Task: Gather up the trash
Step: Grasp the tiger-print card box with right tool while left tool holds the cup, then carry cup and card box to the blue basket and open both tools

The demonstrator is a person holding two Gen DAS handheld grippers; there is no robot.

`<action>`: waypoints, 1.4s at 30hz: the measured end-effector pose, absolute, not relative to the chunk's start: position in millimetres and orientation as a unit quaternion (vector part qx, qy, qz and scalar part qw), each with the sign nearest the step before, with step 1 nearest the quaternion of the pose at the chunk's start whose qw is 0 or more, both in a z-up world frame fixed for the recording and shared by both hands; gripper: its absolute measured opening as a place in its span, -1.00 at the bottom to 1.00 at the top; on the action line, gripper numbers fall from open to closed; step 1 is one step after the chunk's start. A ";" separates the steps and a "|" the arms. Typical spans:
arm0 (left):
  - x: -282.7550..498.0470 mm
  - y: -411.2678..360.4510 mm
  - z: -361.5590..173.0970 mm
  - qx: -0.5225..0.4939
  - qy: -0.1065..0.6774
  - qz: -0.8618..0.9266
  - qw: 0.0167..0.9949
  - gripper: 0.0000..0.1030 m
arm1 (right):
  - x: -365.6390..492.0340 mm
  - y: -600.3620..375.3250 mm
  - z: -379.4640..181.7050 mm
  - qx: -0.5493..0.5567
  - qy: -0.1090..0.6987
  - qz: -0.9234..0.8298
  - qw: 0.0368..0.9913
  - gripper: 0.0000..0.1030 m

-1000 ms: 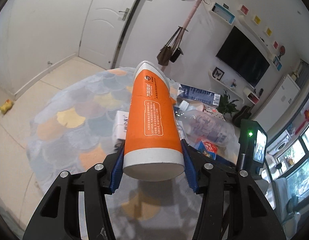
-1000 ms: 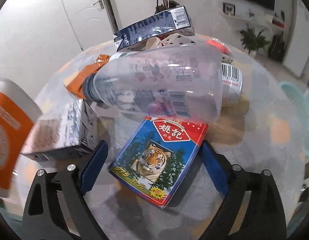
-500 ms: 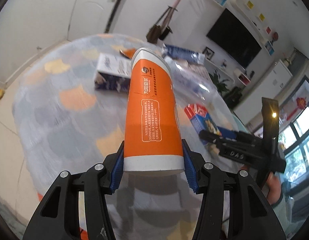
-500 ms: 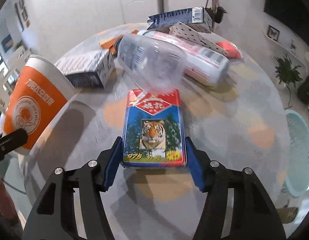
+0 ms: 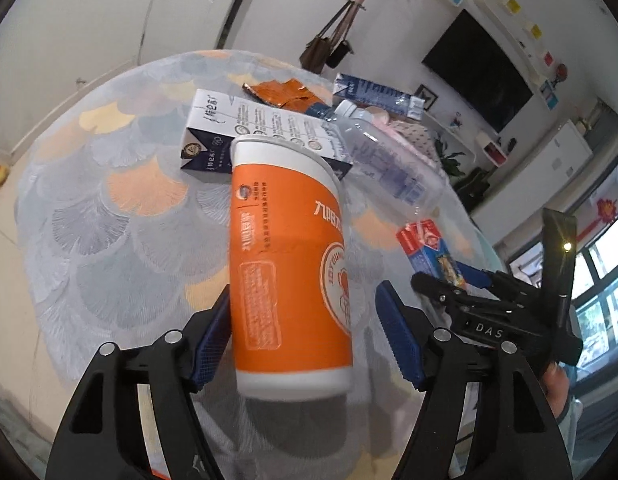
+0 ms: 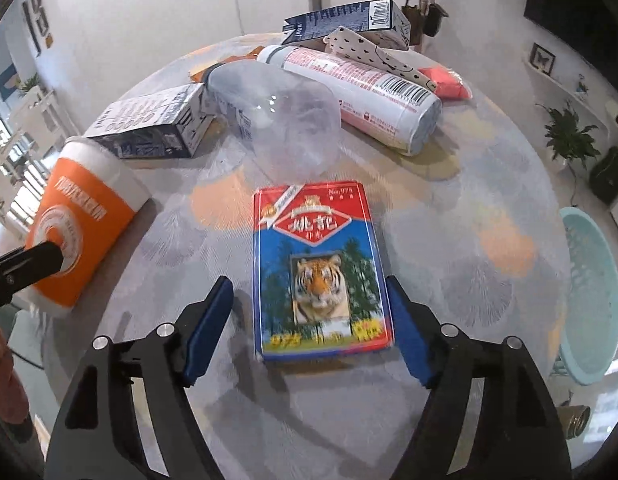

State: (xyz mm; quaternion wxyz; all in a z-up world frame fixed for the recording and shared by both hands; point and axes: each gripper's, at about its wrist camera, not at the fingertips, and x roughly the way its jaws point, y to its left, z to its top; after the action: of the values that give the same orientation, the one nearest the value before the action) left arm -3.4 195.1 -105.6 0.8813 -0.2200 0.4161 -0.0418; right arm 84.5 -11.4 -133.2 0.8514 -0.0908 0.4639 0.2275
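An orange and white paper cup point(image 5: 289, 276) lies on the round table point(image 5: 109, 216) between the open jaws of my left gripper point(image 5: 309, 336); the left pad is near its side, the right pad stands apart. It also shows in the right wrist view point(image 6: 81, 220). A red and blue tiger card box point(image 6: 319, 276) lies flat between the open jaws of my right gripper point(image 6: 309, 328), with a gap on the left side. The right gripper shows in the left wrist view point(image 5: 469, 280) beside that box point(image 5: 429, 248).
A clear plastic bottle point(image 6: 277, 120), a white carton point(image 6: 157, 128), a pink-labelled can point(image 6: 361, 88), a blue carton point(image 6: 345, 20), a dotted wrapper point(image 6: 373, 54) and an orange wrapper point(image 5: 281, 92) lie further back. A teal basket point(image 6: 589, 300) stands off the table's right.
Both grippers have opened. The orange cup has come out of the left grip and lies on the table. The tiger box is released from the right grip.
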 end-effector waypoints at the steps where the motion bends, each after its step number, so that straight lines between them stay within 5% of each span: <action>1: -2.2 193.8 -107.0 -0.218 0.421 -0.037 0.880 0.28 | 86.4 -10.0 -133.1 -0.086 0.465 0.221 0.853 0.42; 3: 0.5 190.3 -107.5 -0.208 0.424 -0.026 0.881 0.02 | 89.5 -7.5 -132.6 -0.081 0.466 0.211 0.855 0.42; 7: -1.3 185.1 -105.9 -0.208 0.418 -0.030 0.884 0.02 | 86.0 -4.2 -130.2 -0.100 0.454 0.210 0.860 0.11; 21: 6.6 132.6 -36.7 -0.162 0.342 -0.088 0.922 0.02 | 58.8 -48.7 -66.7 -0.050 0.370 0.282 0.884 0.10; 32: 67.0 33.8 6.0 -0.087 0.323 -0.176 0.926 0.02 | 84.0 -171.0 -17.1 0.024 0.302 0.165 0.938 0.10; 42: 137.4 -69.5 0.8 -0.082 0.354 -0.276 0.890 0.02 | 101.9 -293.6 -31.7 0.101 0.308 0.036 0.945 0.10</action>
State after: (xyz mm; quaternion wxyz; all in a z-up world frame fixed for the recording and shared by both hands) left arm 137.4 -69.5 0.8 0.8898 -0.0819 0.3541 -0.2760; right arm 101.9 -293.6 -31.7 0.9452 0.1014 0.3080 0.0365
